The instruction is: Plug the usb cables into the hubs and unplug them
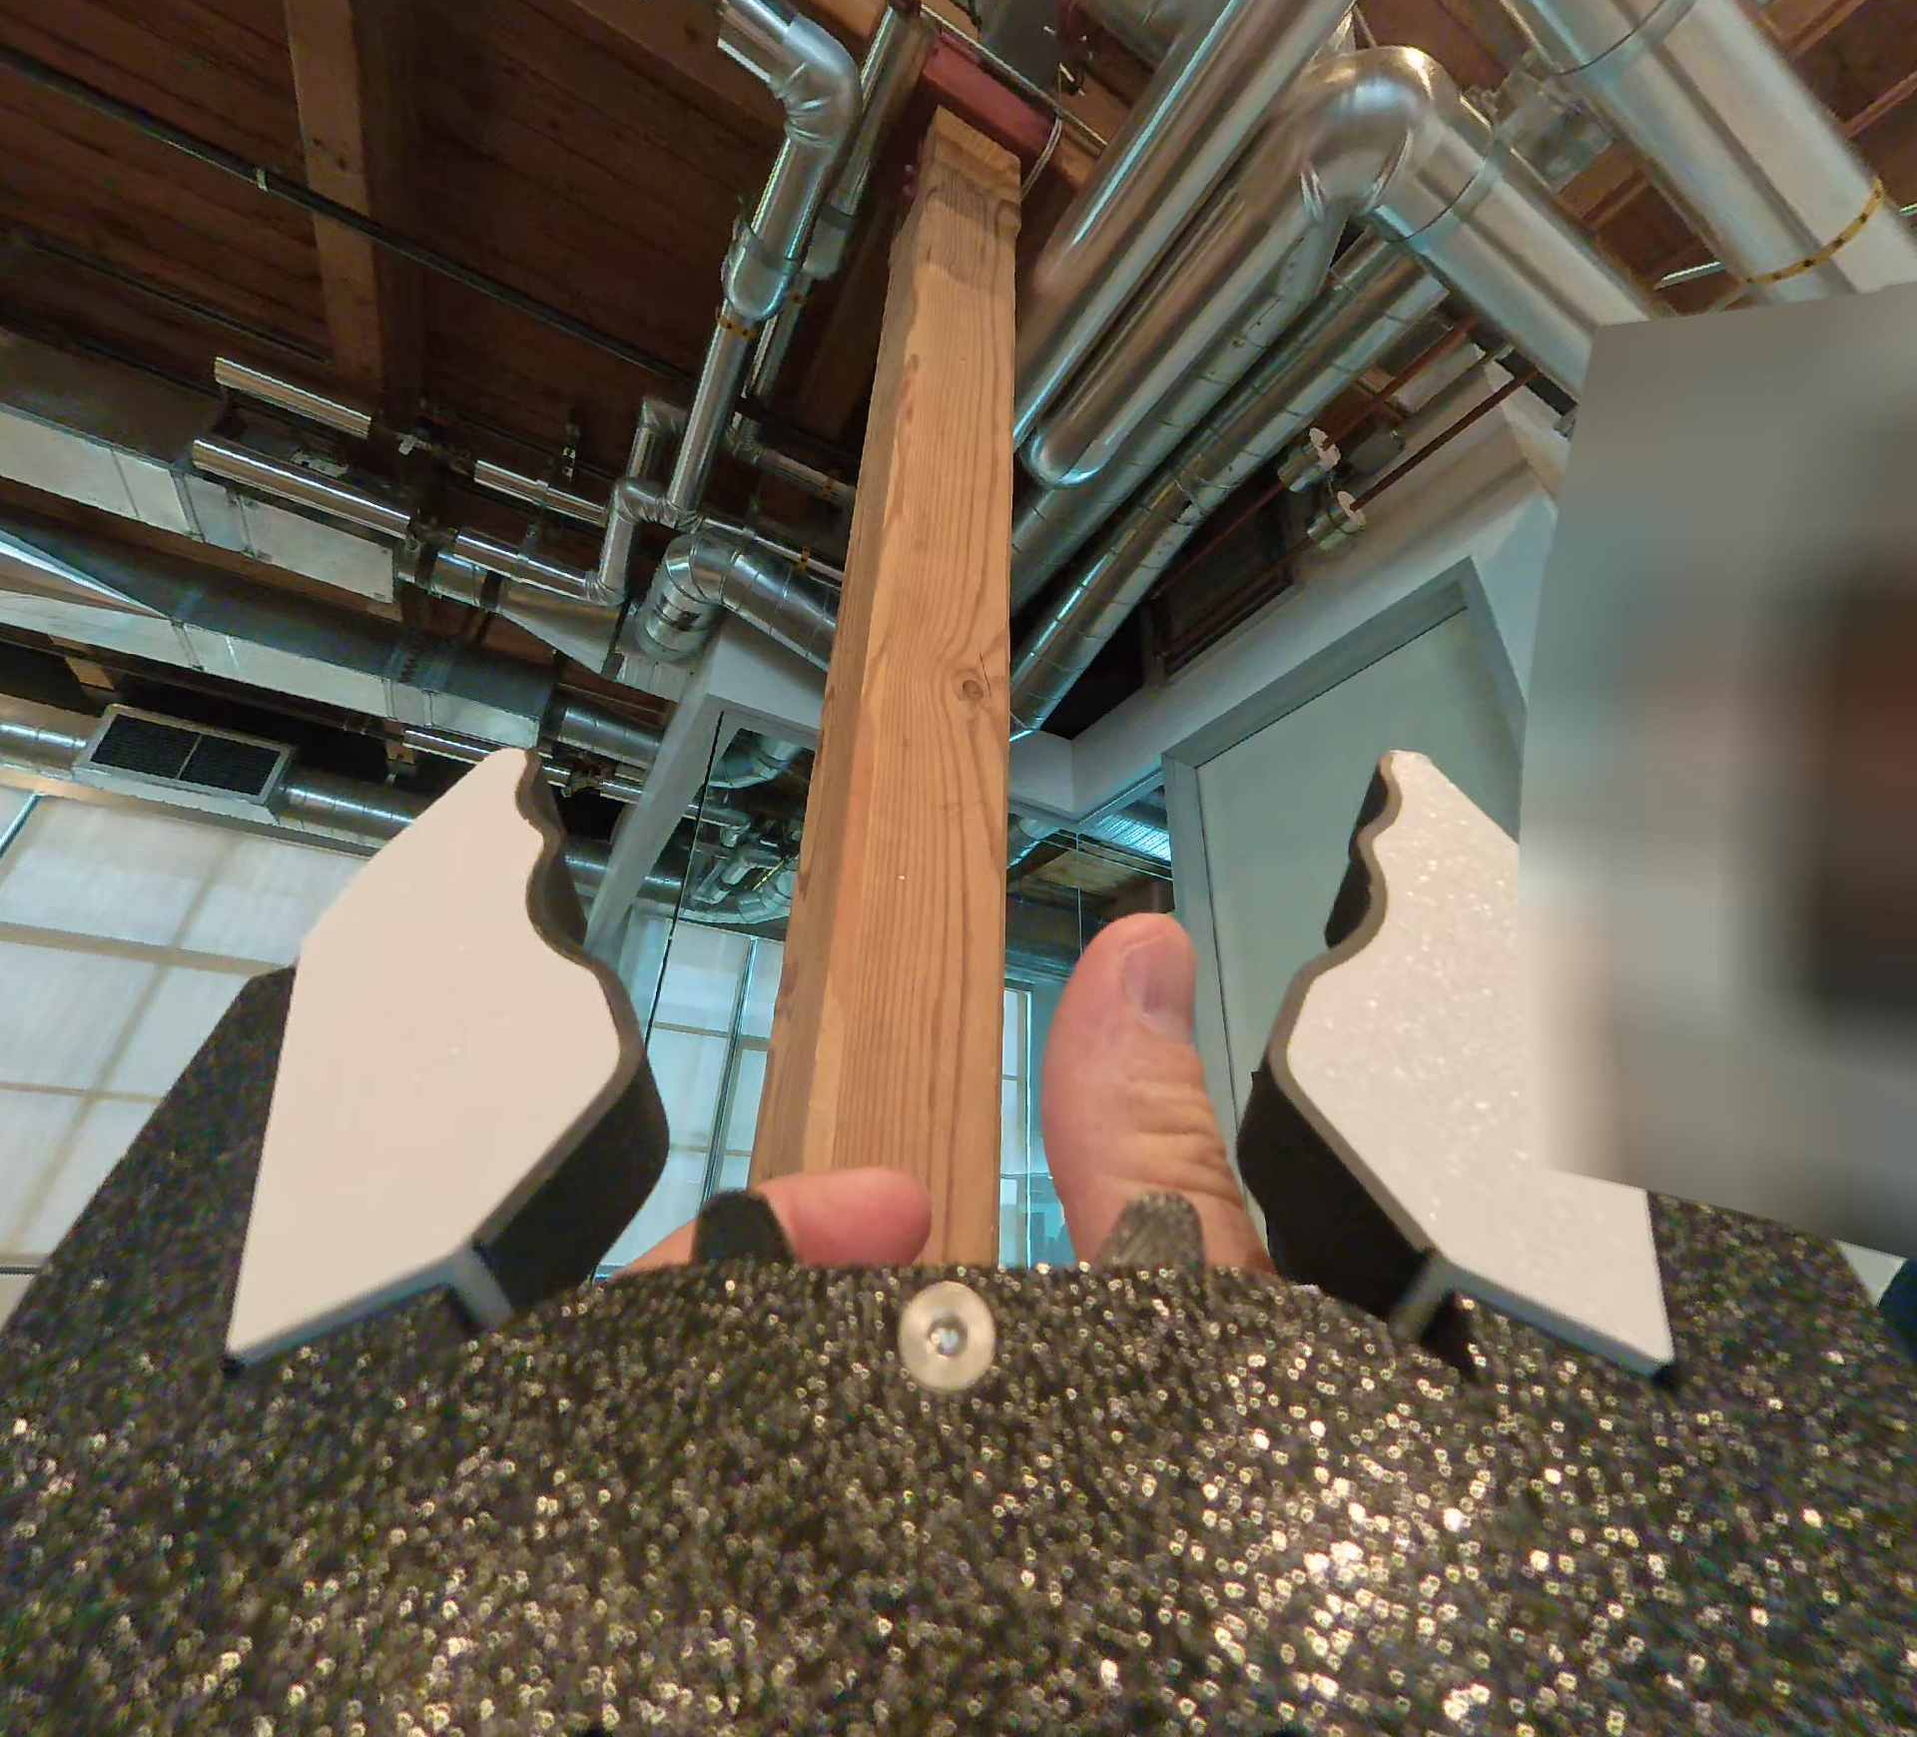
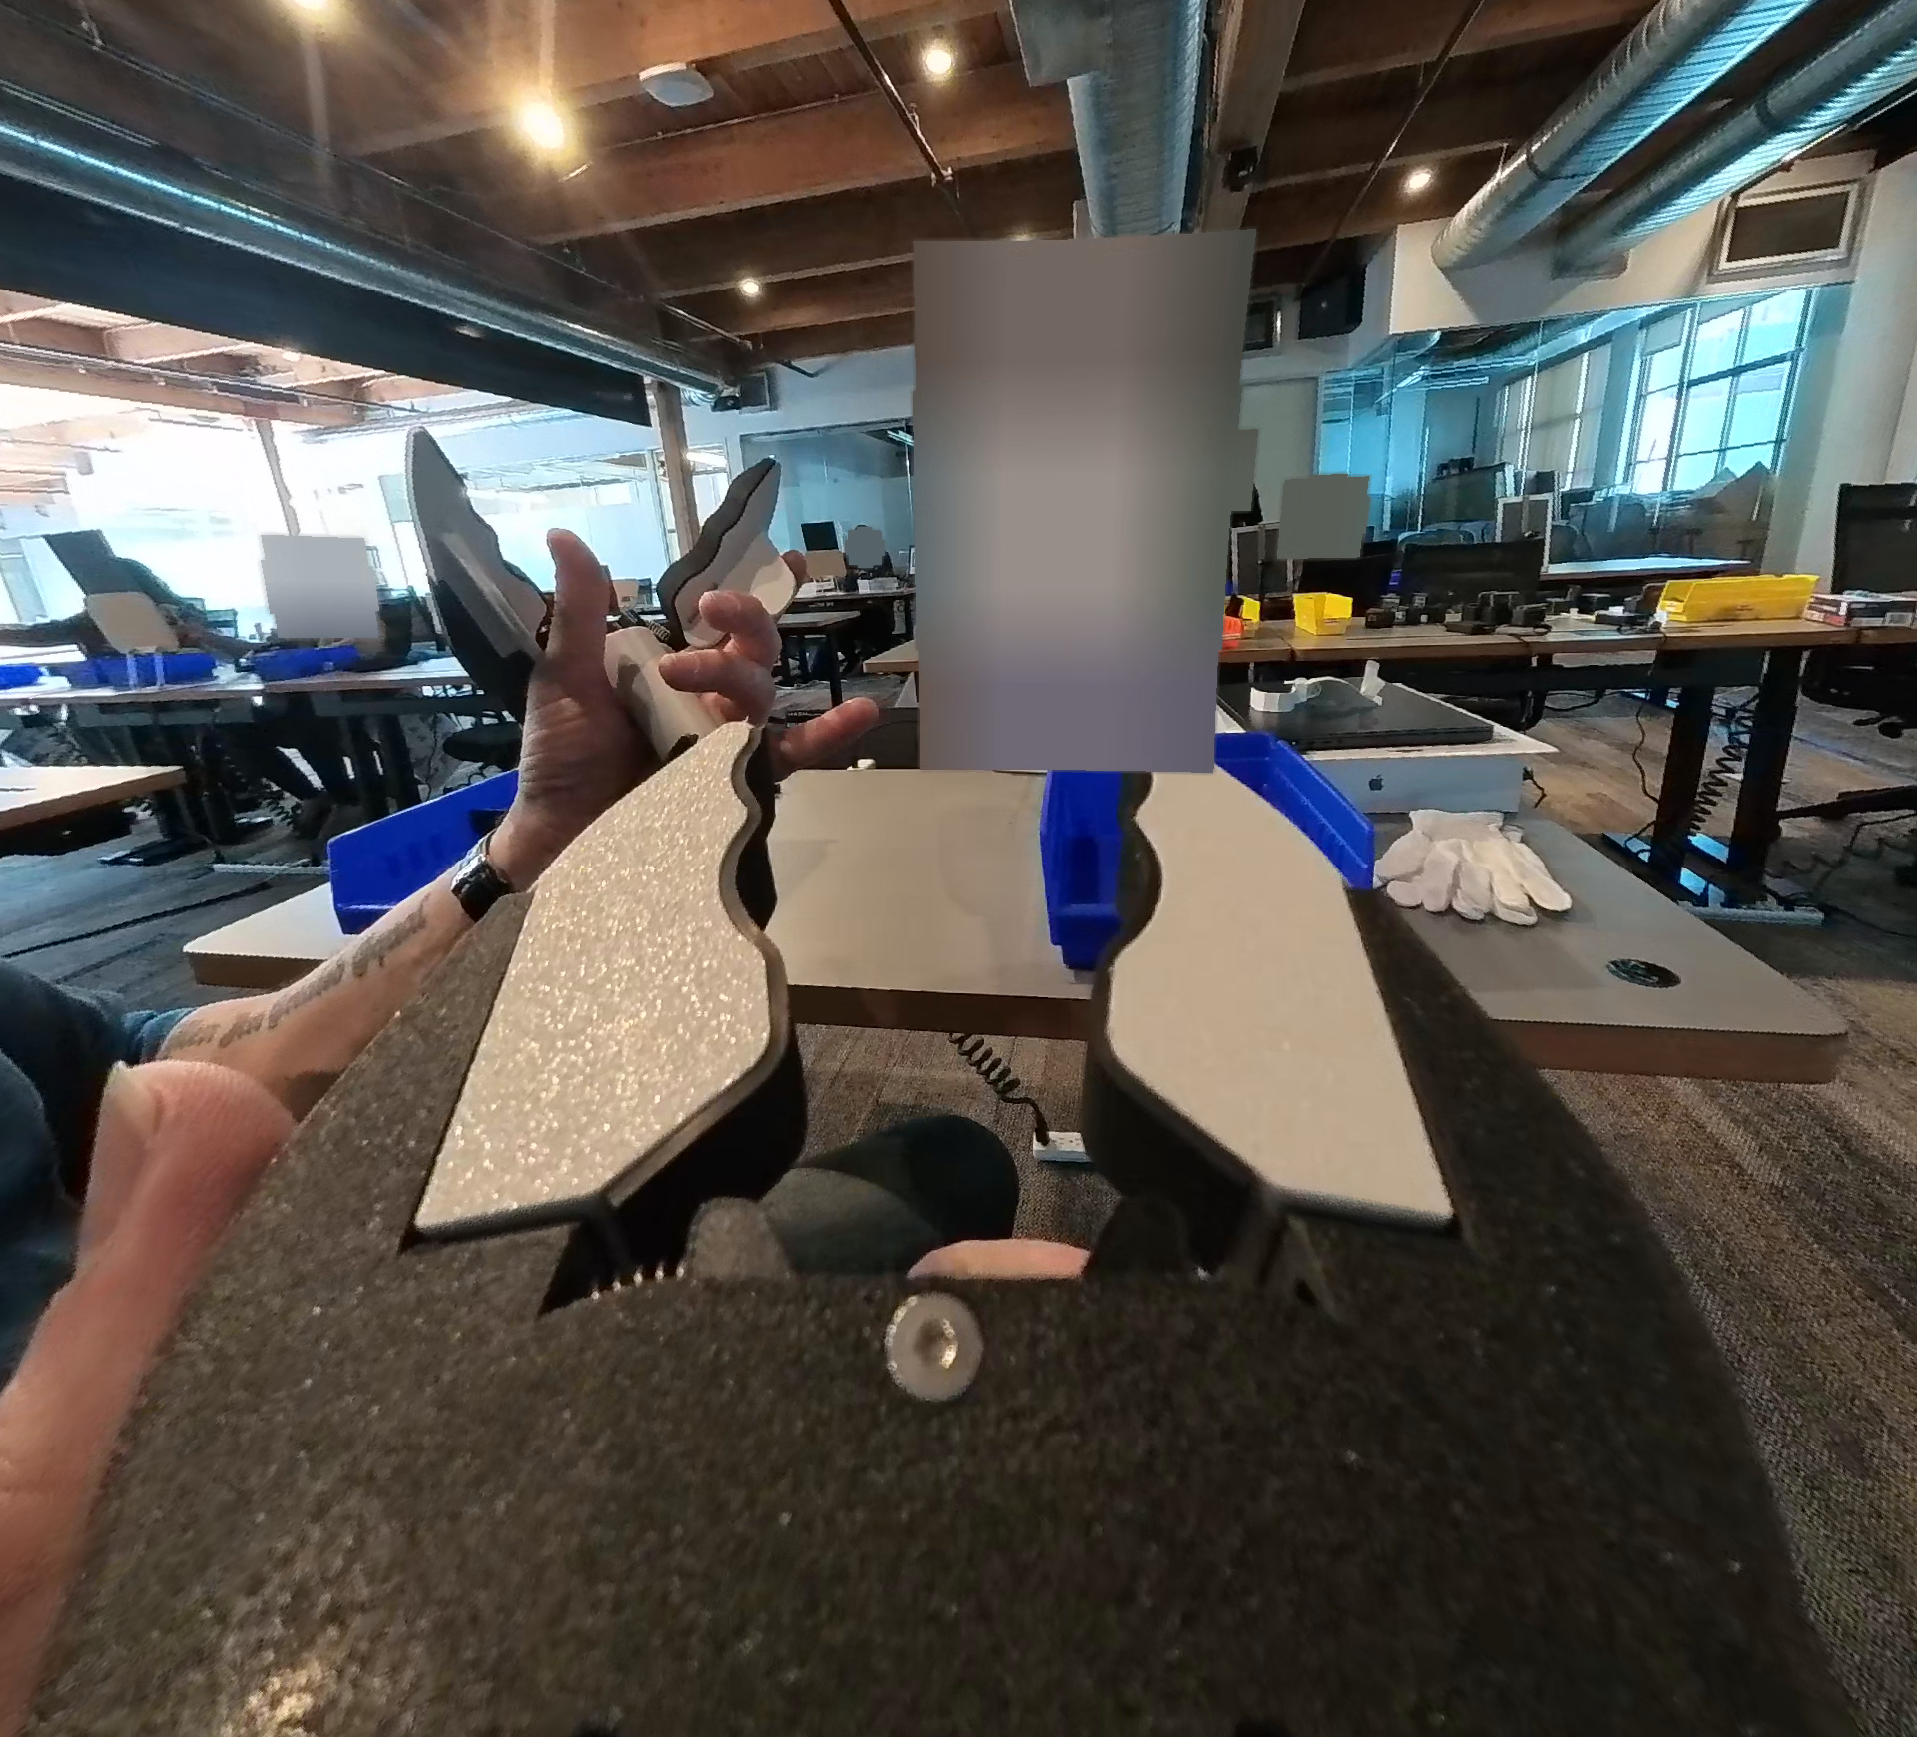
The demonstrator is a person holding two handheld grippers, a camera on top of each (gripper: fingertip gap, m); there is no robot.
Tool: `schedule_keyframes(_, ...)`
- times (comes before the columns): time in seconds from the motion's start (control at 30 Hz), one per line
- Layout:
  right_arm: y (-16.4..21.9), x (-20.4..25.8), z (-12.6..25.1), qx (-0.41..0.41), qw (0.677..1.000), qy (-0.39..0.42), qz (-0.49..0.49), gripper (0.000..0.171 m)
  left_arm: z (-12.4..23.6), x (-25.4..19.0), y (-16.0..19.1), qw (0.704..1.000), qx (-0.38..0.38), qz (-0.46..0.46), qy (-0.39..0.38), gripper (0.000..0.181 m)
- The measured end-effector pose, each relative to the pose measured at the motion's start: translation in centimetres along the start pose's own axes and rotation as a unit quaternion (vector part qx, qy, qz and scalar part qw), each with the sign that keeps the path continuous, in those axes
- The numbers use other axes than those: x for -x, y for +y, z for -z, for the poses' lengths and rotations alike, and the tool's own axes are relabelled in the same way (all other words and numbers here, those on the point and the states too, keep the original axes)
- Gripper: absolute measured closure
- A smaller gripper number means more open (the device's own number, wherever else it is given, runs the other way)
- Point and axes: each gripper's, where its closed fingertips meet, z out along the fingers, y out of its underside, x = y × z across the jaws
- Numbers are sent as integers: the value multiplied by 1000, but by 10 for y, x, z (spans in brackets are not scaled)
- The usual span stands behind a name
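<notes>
No USB cable or hub shows in either view. My left gripper [image 1: 960, 806] points up at the ceiling, wide open and empty, with a thumb [image 1: 1131, 1065] between its white fingers [image 1: 446, 1044]. It also shows in the right wrist view [image 2: 596, 469], held up by a hand [image 2: 581, 733] left of centre. My right gripper [image 2: 944, 785] is open and empty. It is held level, short of a grey table [image 2: 913, 868] and above the carpet.
Blue bins [image 2: 415, 847] [image 2: 1079, 847] stand on the table, with white gloves [image 2: 1473, 868] at its right. A coiled cord runs to a white block [image 2: 1063, 1146] on the carpet under the table's front edge. A wooden post [image 1: 913, 650] and metal ducts [image 1: 1297, 183] rise overhead. Desks stand behind. There is about 25 centimeters between the tips of the two grippers.
</notes>
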Motion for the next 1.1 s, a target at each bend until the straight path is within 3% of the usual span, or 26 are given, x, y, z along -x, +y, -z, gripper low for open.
schedule_keyframes(0.57, 4, -3, -3, 3, 1000, 5, -1, 108, 0, -1, 1, 1000, 4, 1, 3, 43)
schedule_keyframes(0.67, 9, -12, -6, 12, 999, 31, 3, 98, -4, -13, 8, 999, 24, -20, 24, 43)
schedule_keyframes(0.83, 24, -52, -20, 54, 992, 111, 14, 64, -26, -60, 39, 992, 76, -48, 93, 47)
schedule_keyframes(0.97, 50, -82, -41, 116, 984, 134, 23, 63, -65, -97, 77, 984, 110, 17, 138, 52)
schedule_keyframes(1.1, 73, -113, -50, 169, 969, 175, 32, 64, -108, -161, 135, 954, 181, 48, 234, 52)
